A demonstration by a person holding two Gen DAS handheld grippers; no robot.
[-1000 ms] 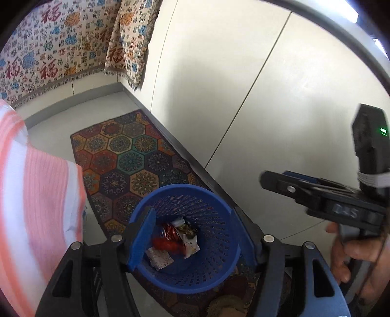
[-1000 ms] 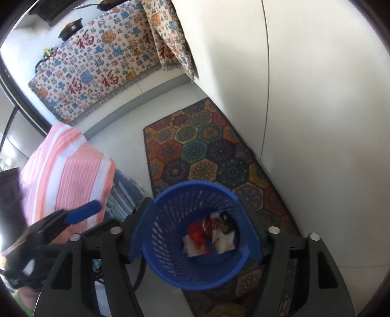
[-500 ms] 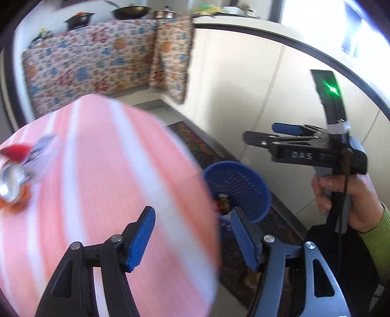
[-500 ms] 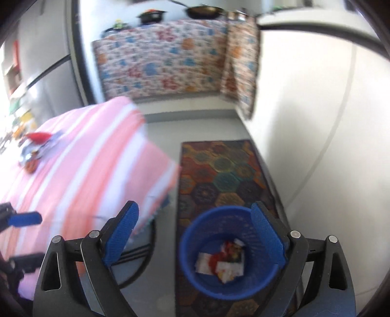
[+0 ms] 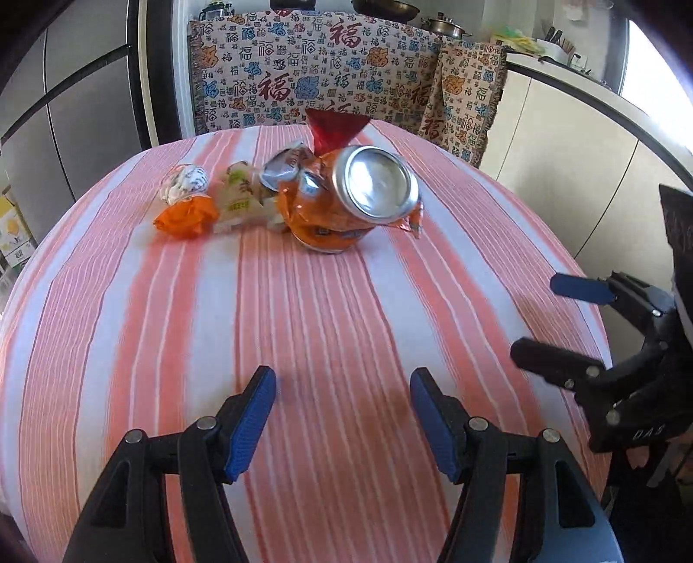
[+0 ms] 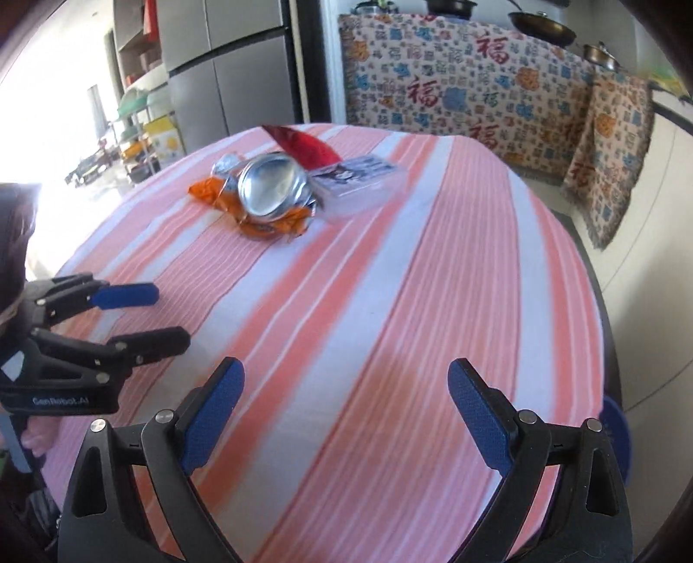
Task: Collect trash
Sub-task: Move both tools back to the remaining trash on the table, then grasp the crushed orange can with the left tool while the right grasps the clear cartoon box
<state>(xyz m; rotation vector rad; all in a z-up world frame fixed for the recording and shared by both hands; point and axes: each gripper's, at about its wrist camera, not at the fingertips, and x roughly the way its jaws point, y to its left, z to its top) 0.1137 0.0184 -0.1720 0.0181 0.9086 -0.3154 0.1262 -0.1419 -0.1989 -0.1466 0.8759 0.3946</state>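
A: Any writing you can read?

B: The left gripper [image 6: 169, 316], at the left edge of the right wrist view, has "GenRobot.AI" in white on its black body. In the left wrist view the right gripper [image 5: 558, 316], lower right, shows small letters I can't read for sure. The hanging cloth [image 5: 329, 78] across the top carries red Chinese characters among blue and orange motifs.

A: Labels on the trash?

B: The crushed can [image 5: 346, 203] is orange, its silver end facing the camera; the print on it is too small to read. A pale wrapper [image 5: 238, 195] to its left has green marks, unreadable.

A: Where does the trash sit?

B: In a small heap at upper centre of both views, on a round table [image 5: 329, 329] under a pink-and-white striped cloth. An orange wrapper [image 5: 186, 216] lies at the heap's left end, a red foil piece [image 5: 335, 127] sticks up behind the can, and a clear packet [image 6: 364, 173] lies to the can's right in the right wrist view.

A: And the grippers?

B: Both have their jaws spread with nothing between them, well short of the heap. The right one stands wider.

A: The room?

B: A grey fridge [image 6: 234, 69] at upper left, pans [image 6: 541, 24] on the counter above the hanging cloth, cream cabinets [image 5: 563, 151] at right.
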